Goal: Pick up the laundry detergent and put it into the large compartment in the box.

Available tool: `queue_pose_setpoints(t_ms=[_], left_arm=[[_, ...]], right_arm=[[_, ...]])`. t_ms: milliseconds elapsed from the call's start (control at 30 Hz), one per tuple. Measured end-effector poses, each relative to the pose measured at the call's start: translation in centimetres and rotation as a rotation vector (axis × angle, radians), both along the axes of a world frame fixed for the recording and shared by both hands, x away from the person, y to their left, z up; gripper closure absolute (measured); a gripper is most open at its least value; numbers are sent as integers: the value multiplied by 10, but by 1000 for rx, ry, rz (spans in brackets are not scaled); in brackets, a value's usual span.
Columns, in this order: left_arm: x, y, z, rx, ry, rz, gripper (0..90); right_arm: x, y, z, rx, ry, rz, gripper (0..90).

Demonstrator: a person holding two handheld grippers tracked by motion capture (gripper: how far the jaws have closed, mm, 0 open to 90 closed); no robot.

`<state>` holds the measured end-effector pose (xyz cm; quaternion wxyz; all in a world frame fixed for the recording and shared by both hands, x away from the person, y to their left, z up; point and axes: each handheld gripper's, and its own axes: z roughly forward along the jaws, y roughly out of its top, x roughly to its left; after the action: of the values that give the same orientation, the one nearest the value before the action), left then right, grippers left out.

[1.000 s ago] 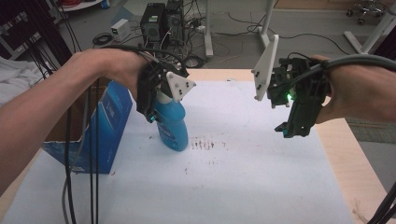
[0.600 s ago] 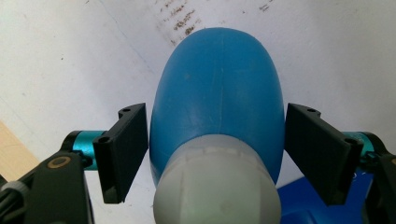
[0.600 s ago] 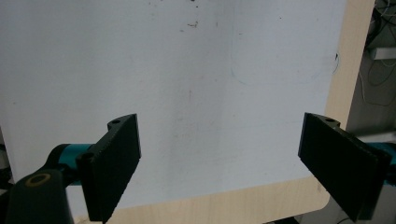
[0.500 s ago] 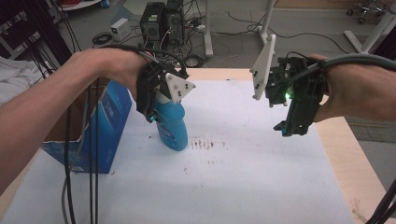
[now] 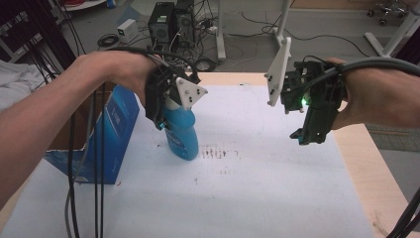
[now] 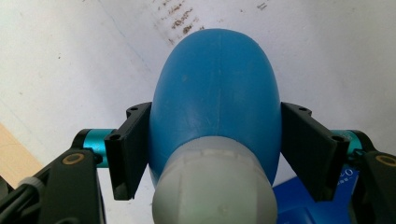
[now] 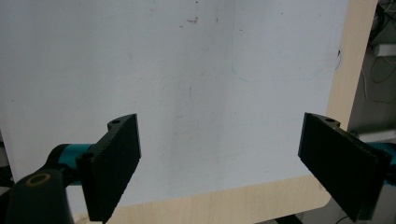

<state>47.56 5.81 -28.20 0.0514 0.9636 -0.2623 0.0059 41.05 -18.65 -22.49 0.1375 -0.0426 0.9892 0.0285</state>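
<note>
A blue plastic bottle (image 5: 182,135) with a pale grey cap stands on the white sheet (image 5: 247,188), left of the table's middle. My left gripper (image 5: 166,119) comes down on it from above. In the left gripper view both black jaws press against the bottle's (image 6: 217,93) shoulders just under the cap (image 6: 215,191), so that gripper (image 6: 215,154) is shut on it. My right gripper (image 5: 309,134) hangs in the air over the sheet's right side. Its jaws stand wide apart in the right gripper view, and the gripper (image 7: 233,172) holds nothing.
An open blue cardboard box (image 5: 111,129) stands just left of the bottle, at the table's left edge. Dark smudges (image 5: 218,152) mark the sheet beside the bottle. Bare wood (image 5: 376,168) borders the sheet on the right. Cables (image 5: 84,163) hang from my left forearm.
</note>
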Motion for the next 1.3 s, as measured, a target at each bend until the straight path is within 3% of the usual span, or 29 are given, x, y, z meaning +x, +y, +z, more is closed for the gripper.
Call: queue_pose_setpoints(t_ms=[800,1067,1300], left_arm=[[-1,-4,2,25,-33,-24,378],[0,-4,4,34,-39,60,382],[-2,-6,29,29,-24,147,383]], right_arm=[[2,0,-1,0,0,-13,122],[1,0,-1,-1,1,-12,122],[0,-4,0,4,-3,-15,122]])
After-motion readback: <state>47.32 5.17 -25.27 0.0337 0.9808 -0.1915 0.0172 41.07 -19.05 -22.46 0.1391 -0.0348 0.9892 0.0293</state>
